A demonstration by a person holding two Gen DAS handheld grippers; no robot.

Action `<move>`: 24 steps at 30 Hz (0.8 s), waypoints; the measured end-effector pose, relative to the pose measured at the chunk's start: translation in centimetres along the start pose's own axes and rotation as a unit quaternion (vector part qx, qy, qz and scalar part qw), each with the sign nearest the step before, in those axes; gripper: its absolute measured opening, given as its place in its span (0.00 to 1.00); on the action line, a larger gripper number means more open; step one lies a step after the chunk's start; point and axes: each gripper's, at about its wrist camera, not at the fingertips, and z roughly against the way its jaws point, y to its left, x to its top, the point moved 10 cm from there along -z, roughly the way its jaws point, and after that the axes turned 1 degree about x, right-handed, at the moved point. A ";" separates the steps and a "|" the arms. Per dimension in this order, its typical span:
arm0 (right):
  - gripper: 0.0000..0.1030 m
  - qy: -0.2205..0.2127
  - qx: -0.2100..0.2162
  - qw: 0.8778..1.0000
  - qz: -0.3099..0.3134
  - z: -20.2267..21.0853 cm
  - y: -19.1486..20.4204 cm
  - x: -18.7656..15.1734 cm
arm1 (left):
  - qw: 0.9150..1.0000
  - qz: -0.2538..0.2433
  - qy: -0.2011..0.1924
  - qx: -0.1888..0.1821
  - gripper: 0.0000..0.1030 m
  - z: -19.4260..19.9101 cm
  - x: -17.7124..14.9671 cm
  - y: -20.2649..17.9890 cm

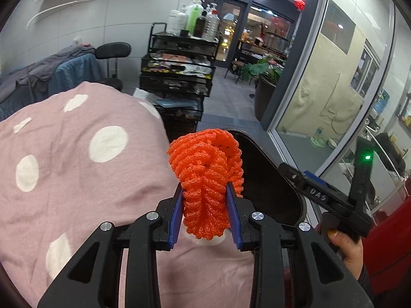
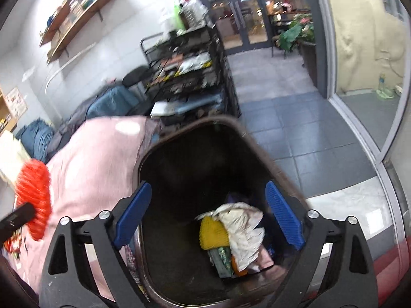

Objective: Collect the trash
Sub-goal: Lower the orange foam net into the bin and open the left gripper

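Note:
My left gripper (image 1: 205, 192) is shut on an orange foam net (image 1: 206, 177) and holds it above the pink dotted cloth (image 1: 77, 166), just left of the dark trash bin (image 1: 269, 184). The net also shows at the left edge of the right wrist view (image 2: 34, 195). My right gripper (image 2: 208, 210) is open and empty, hanging over the bin's mouth (image 2: 154, 151). Inside the bin lie a yellow foam net (image 2: 213, 232), crumpled white paper (image 2: 244, 231) and other wrappers.
A black mesh cart (image 1: 179, 66) with bottles and clutter stands behind the cloth. A glass wall (image 1: 334, 89) runs along the right. Grey tiled floor (image 2: 295, 128) leads to a door and a potted plant (image 1: 264, 77).

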 end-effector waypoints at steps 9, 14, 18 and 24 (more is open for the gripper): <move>0.91 -0.048 -0.036 0.997 -0.041 2.7 -4.1 2.9 | 0.998 -0.026 0.044 -0.021 0.31 -4.2 1.2 -2.9; 0.91 -0.054 -0.044 0.996 -0.056 3.5 -5.9 3.6 | 0.997 -0.042 0.066 -0.011 0.31 -6.4 1.2 -3.8; 0.91 -0.056 -0.046 0.995 -0.062 3.8 -6.9 3.8 | 0.996 -0.048 0.080 -0.008 0.31 -7.7 0.9 -4.3; 0.91 -0.053 -0.046 0.995 -0.064 3.8 -7.6 3.9 | 0.994 -0.064 0.094 -0.001 0.56 -8.9 0.6 -4.9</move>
